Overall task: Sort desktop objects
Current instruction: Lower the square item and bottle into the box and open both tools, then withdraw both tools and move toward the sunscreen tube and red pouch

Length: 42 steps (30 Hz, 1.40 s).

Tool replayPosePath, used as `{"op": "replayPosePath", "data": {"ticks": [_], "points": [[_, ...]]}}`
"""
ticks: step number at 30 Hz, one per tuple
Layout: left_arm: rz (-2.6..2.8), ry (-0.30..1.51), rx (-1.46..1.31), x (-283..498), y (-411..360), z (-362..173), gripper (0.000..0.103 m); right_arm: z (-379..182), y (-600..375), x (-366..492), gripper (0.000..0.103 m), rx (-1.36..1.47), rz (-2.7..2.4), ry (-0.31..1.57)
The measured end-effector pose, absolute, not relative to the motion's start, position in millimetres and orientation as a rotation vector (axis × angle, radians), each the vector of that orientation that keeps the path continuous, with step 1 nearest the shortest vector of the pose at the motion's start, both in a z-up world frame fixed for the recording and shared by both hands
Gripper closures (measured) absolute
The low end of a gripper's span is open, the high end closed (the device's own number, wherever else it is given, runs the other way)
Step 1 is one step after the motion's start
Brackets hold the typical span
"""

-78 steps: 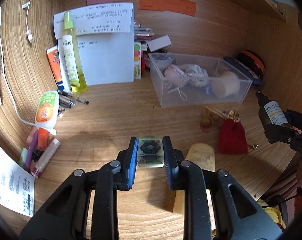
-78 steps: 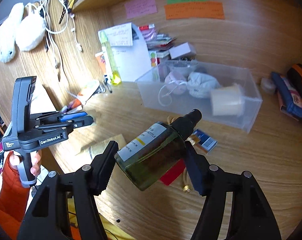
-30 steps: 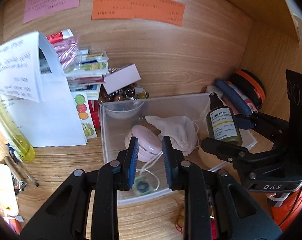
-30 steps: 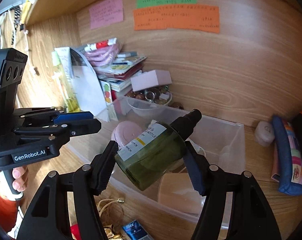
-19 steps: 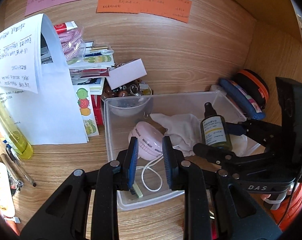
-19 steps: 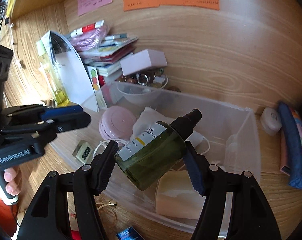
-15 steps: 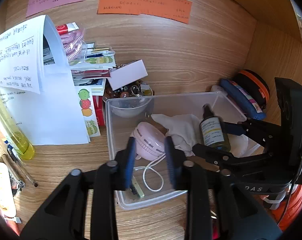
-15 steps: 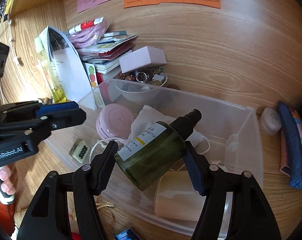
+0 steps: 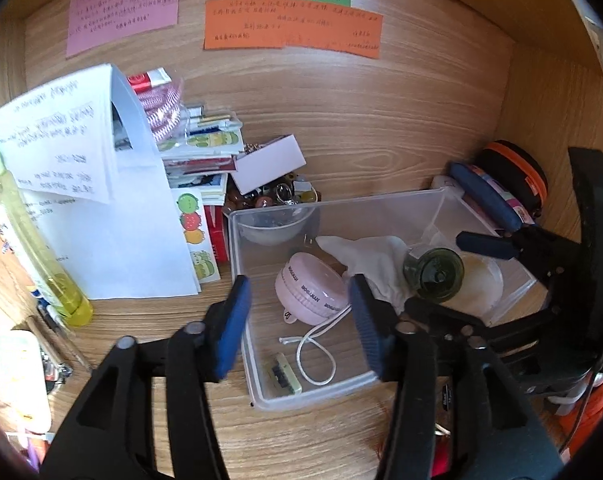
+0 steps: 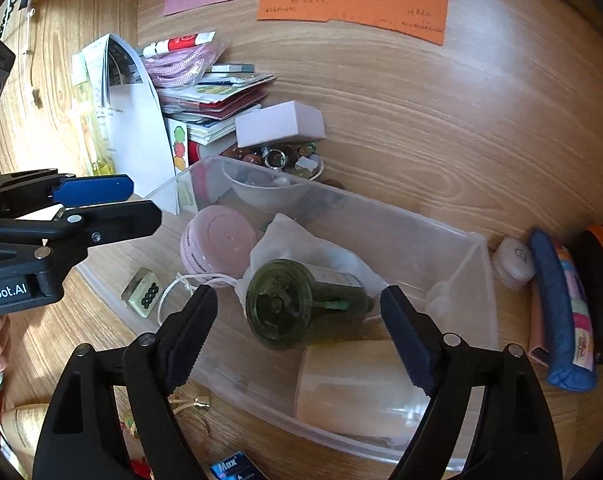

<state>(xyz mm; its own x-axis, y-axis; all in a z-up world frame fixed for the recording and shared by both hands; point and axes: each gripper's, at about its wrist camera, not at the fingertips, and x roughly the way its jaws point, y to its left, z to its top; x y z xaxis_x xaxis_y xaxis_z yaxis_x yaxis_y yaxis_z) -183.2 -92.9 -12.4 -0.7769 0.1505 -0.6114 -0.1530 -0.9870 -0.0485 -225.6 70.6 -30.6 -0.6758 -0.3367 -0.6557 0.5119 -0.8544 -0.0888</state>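
Where bottle (image 10: 301,304) lies: bin (image 10: 453,264).

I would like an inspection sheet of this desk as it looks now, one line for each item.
Surface: wooden desk, bare in front of the bin.
Job's things: clear plastic bin holds the green bottle lying on its side, pink round case, white cloth, small green tile.
Clutter: stack of books and papers, yellow bottle, white box, blue pouch.
Grippers: left gripper open, empty; right gripper open, apart from the bottle.
Cables: white cord in the bin.
Surroundings: coloured notes on the wooden back wall.
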Motion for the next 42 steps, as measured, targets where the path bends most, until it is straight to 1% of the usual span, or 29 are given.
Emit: {"op": "replayPosePath", "data": {"ticks": [1,2,3,4,5,6,7,8,9,16,20,25,30,35,42], "points": [[2.831,0.016,-0.958,-179.2,-92.4,-9.9,0.036,-27.4,71.8,-223.7,0.021,0.894,-2.488,0.369],[2.849,0.032,-0.939,-173.5,-91.5,-7.0,0.03,-24.0,73.1,-221.4,0.017,0.888,-2.49,0.367],[2.862,0.053,-0.923,-168.4,-90.2,-4.6,0.029,-18.9,75.3,-217.5,0.015,0.881,-2.493,0.36],[2.873,0.085,-0.908,-161.6,-88.2,-1.6,0.029,-16.5,76.3,-215.1,0.011,0.877,-2.493,0.354],[2.877,0.105,-0.9,-157.0,-86.8,0.6,0.026,-12.0,79.2,-210.0,0.005,0.869,-2.491,0.339],[2.884,0.123,-0.893,-152.3,-85.5,2.9,0.022,-9.0,81.2,-206.3,0.002,0.866,-2.493,0.33],[2.898,0.136,-0.879,-146.3,-84.7,5.1,0.019,-6.7,82.9,-203.0,0.0,0.861,-2.499,0.326],[2.911,0.147,-0.862,-139.7,-84.1,7.7,0.012,-4.2,84.3,-196.5,0.0,0.853,-2.501,0.326],[2.92,0.154,-0.844,-133.4,-83.8,10.0,0.008,-2.6,85.3,-190.5,0.0,0.85,-2.5,0.331],[2.973,0.183,-0.78,-91.3,-80.8,22.3,0.004,3.1,91.4,-149.6,0.0,0.818,-2.542,0.372],[2.99,0.142,-0.781,-70.6,-87.0,25.1,0.002,7.2,104.3,-129.9,0.0,0.805,-2.557,0.332],[3.001,0.095,-0.811,-48.1,-98.5,19.6,0.001,10.2,122.8,-107.1,0.0,0.798,-2.582,0.268],[2.996,0.071,-0.888,-29.0,-105.7,2.4,0.001,4.1,132.9,-86.8,0.0,0.813,-2.58,0.208],[2.957,0.045,-0.979,-19.2,-108.7,-18.4,0.001,-12.1,132.8,-75.3,0.0,0.858,-2.572,0.195],[2.867,0.039,-1.113,-11.8,-102.5,-52.1,0.001,-44.9,124.0,-63.3,0.0,0.957,-2.521,0.225]]}}
